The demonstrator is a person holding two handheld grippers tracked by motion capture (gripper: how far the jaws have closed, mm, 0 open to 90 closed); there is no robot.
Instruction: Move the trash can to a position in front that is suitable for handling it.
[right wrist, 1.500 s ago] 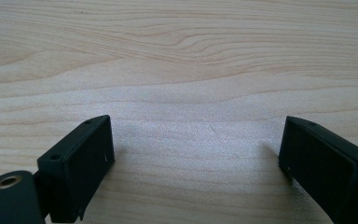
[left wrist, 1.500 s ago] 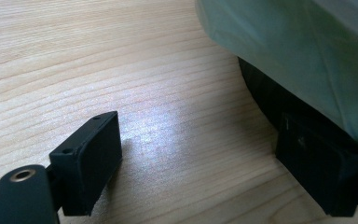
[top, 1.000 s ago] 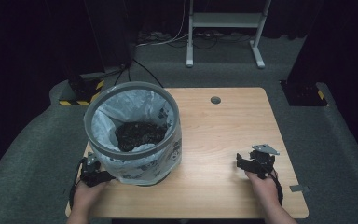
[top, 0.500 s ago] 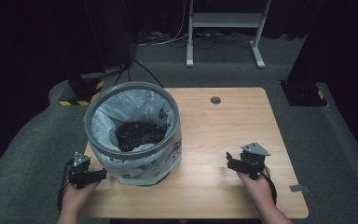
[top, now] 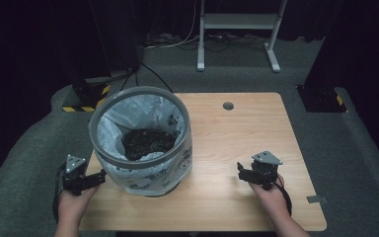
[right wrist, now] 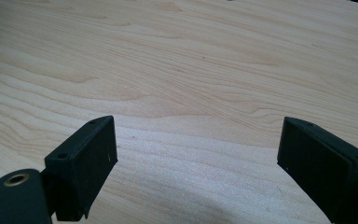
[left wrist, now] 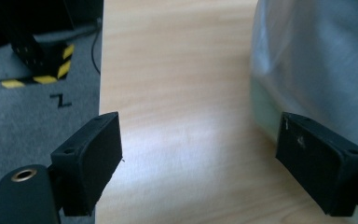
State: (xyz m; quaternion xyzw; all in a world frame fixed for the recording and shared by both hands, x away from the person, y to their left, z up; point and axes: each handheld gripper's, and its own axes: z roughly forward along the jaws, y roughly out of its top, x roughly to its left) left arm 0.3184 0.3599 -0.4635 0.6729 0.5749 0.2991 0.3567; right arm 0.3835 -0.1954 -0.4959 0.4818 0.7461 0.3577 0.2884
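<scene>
A round bin (top: 140, 140) lined with a pale plastic bag (top: 143, 111) stands on the near left part of a light wooden table (top: 237, 133), just to the right of the left gripper (top: 98, 177) and well apart from the right gripper (top: 240, 171), which hangs over bare wood toward the table's near right. The left gripper, held in the person's left hand (top: 71, 202) at the table's left edge, is released, its jaws wide with only tabletop between them; in the left gripper view the bag's cloudy side (left wrist: 317, 60) rises just behind the right-hand jaw, and whether that jaw touches it cannot be made out. The right gripper, in the right hand (top: 271, 195), is likewise released, its jaws spread above plain wood grain (right wrist: 182, 88). A dark heap (top: 148, 142) lies at the bottom of the bin; what it is made of is too murky to tell, and the far inner wall hides part of it. Both forearms are cut off by the lower frame. A small round hole (top: 228, 105) marks the table's far side. Grey carpet (top: 355, 148) surrounds the table; beyond it stand a pale metal stand (top: 237, 29), loose cables (top: 177, 42) and a black base with yellow-and-black stripes (top: 86, 96), before the room falls into darkness.
</scene>
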